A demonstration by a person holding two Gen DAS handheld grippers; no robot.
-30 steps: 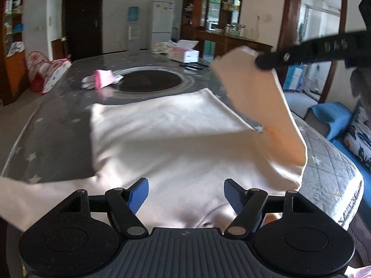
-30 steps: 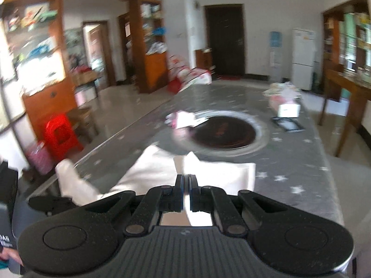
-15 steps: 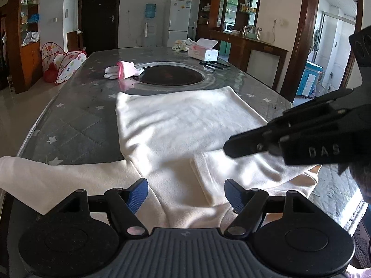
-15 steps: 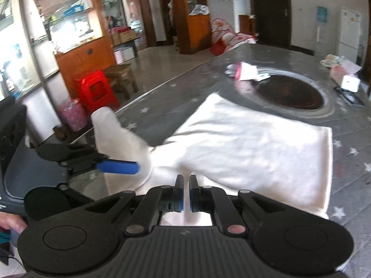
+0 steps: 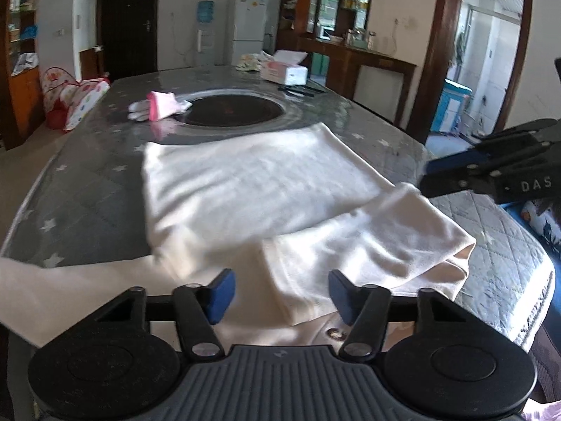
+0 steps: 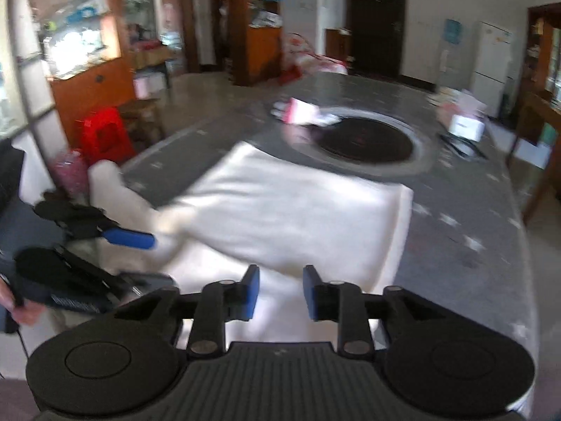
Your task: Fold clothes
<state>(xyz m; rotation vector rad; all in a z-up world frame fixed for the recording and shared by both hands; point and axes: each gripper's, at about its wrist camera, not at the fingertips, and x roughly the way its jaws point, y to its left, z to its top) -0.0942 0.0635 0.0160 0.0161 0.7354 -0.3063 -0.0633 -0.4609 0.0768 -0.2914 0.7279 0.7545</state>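
A cream long-sleeved top (image 5: 252, 189) lies flat on the grey star-patterned table (image 5: 87, 210). Its right sleeve (image 5: 368, 245) is folded across the chest; its left sleeve (image 5: 52, 280) lies spread out to the left. My left gripper (image 5: 278, 294) is open just above the collar end, holding nothing. My right gripper (image 6: 280, 291) is open over the top (image 6: 298, 210), holding nothing; it also shows in the left wrist view (image 5: 491, 172) at the right, clear of the cloth. The left gripper shows in the right wrist view (image 6: 129, 238) beside the left sleeve (image 6: 115, 189).
A pink and white cloth (image 5: 157, 108) lies by the round dark inset (image 5: 231, 110) mid-table. A tissue box (image 5: 284, 70) and dark utensils (image 5: 301, 89) sit at the far end. A red stool (image 6: 105, 133) stands on the floor left of the table.
My right gripper carried the right sleeve over and laid it across the top, then opened and let it go and drew back to the right. My left gripper stayed open.
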